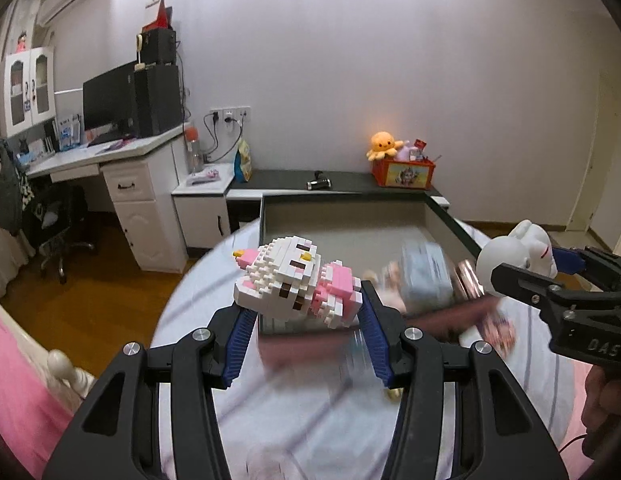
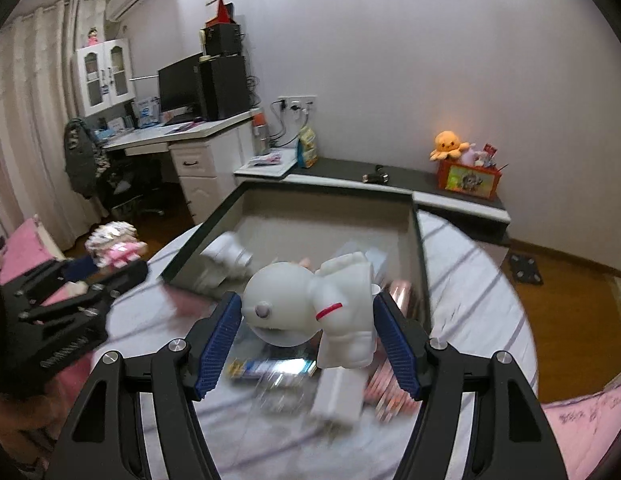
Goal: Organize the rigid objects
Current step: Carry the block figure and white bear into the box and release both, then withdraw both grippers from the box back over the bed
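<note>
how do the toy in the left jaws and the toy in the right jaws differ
The block-built cat is made of small bricks, white with pink parts; the white figurine is smooth and plain white with a red mark. The cat lies across the left gripper; the figurine lies across the right gripper. Both are clamped sideways above the box.

bed [image 2: 470,280]: white sheet with dark stripes | on it: open grey box [image 2: 418,240], blurry small things in front | pink blanket [image 1: 14,360] at side

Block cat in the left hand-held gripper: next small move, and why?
Probably carry it forward over the open tray and lower it. The block cat is clamped in the left hand-held gripper, lifted clear, with the tray just ahead.
</note>
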A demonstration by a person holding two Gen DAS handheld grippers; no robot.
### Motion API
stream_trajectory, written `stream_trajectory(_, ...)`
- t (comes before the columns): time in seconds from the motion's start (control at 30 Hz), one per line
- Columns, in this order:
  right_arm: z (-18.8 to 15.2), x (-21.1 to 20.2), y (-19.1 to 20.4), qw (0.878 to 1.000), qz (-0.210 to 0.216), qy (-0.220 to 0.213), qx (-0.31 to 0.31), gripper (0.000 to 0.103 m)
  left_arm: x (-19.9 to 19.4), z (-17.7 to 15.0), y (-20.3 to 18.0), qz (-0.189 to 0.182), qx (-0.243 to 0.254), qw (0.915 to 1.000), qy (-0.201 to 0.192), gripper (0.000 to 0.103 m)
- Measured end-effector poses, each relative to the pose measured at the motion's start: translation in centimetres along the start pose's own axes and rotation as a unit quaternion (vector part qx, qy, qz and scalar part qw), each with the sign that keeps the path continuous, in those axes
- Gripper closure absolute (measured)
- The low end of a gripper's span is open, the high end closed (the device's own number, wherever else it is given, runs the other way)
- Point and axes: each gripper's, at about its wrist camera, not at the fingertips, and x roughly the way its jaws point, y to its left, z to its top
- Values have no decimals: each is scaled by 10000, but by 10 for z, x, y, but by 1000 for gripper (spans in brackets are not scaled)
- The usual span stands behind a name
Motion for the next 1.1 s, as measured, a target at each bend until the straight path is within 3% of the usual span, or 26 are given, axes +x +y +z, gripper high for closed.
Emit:
stream_trajectory(0.23,33,58,-16,9986,-446,199,210,34,62,34,-6,113,-28,9997,237,52)
stream_trajectory(0.6,44,120,-33,9953,-569,598,507,33,138,36,-18,181,-117,9962,841,51)
stream_trajectory(0.63,44,122,-35,9952,-546,631,520,33,139,36,-18,204,-111,9960,860,48)
stream_trajectory(0.7,44,126,-34,9951,-505,697,482,33,137,36,-18,289,-119,9962,816,19)
stream_trajectory(0.73,42,125,-34,9951,-538,691,461,32,133,35,-17,359,-134,9965,742,14)
stream_trajectory(0.8,41,119,-31,9953,-581,629,447,19,121,35,-12,477,-179,9970,589,5)
stream_trajectory(0.87,40,112,-29,9961,-485,582,462,18,111,34,-6,477,-243,9972,525,0)
stream_trajectory(0.97,36,98,-25,9953,-715,476,456,0,93,30,-1,530,-220,9975,405,0)
stream_trajectory(1.1,31,72,-24,9957,-607,281,644,0,67,23,4,459,-327,9980,276,0)
